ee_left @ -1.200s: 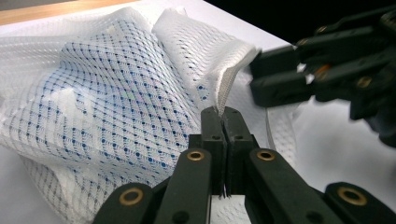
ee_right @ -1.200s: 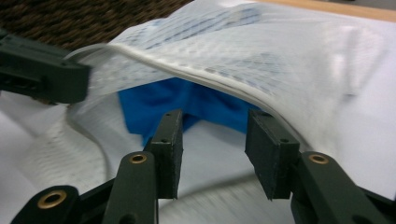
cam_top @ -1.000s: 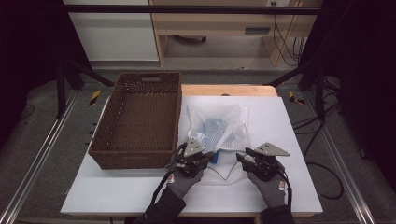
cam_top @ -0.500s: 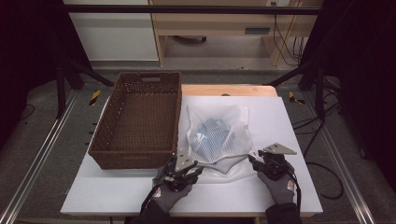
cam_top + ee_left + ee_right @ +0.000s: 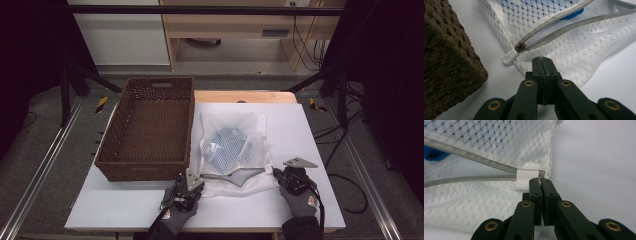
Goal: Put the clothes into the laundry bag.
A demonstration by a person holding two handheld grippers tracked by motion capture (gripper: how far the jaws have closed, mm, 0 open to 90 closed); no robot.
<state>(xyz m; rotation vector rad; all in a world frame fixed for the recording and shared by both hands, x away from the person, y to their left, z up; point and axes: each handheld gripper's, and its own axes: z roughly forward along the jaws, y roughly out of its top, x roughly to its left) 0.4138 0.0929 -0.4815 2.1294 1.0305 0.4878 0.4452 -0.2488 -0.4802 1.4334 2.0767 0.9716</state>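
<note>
A white mesh zip bag with a blue-patterned item inside lies flat on the white table. Its grey zipper runs along the near edge and gapes apart. In the left gripper view, the white zipper pull sits at the bag's near-left corner. My left gripper is shut on the bag's edge just right of the pull. My right gripper is shut on the bag's near-right corner, by the white tab at the zipper's end.
An empty brown wicker basket stands left of the bag, its near corner close to my left gripper. Bare white table lies to the right of the bag and along the front edge. A wooden board shows past the table's far edge.
Both grippers have drawn back toward the table's front edge, the left one farther. The bag's near edge has come with them and its zipper opening is spread wide between the two.
</note>
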